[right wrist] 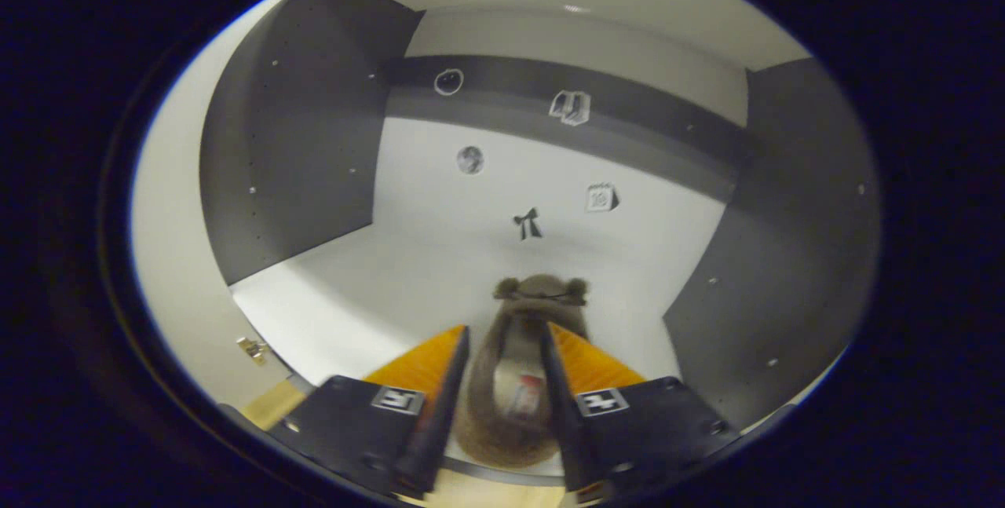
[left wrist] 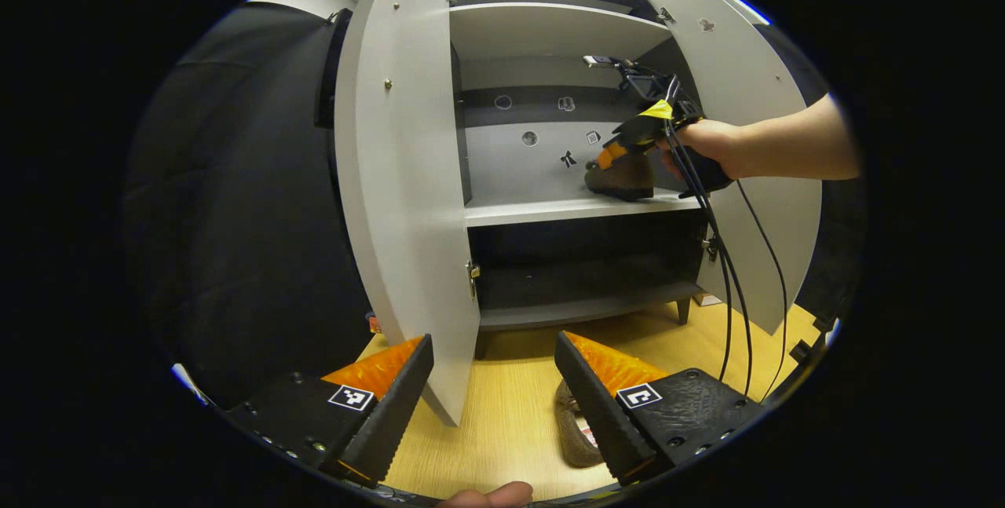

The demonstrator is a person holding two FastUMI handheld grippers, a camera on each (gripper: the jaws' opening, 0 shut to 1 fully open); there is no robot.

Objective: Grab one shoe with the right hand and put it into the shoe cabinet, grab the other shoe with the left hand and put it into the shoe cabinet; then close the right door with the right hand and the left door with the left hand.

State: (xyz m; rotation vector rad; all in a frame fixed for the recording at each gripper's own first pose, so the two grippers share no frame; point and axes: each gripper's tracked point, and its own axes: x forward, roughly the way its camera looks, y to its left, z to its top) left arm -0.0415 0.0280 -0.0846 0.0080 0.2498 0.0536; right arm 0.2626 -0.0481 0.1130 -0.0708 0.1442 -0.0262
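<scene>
With both doors swung wide, the shoe cabinet (left wrist: 550,29) stands on the wood floor (left wrist: 510,414). On its middle shelf (left wrist: 550,210), right gripper (right wrist: 502,382) clenches a brown shoe (right wrist: 542,304). Below the cabinet, left gripper (left wrist: 493,394) is released over the second shoe (left wrist: 577,437).

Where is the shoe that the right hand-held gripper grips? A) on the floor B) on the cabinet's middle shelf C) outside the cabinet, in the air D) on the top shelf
B: the right hand-held gripper has the brown shoe at the middle shelf; the other shoe lies on the floor.
</scene>
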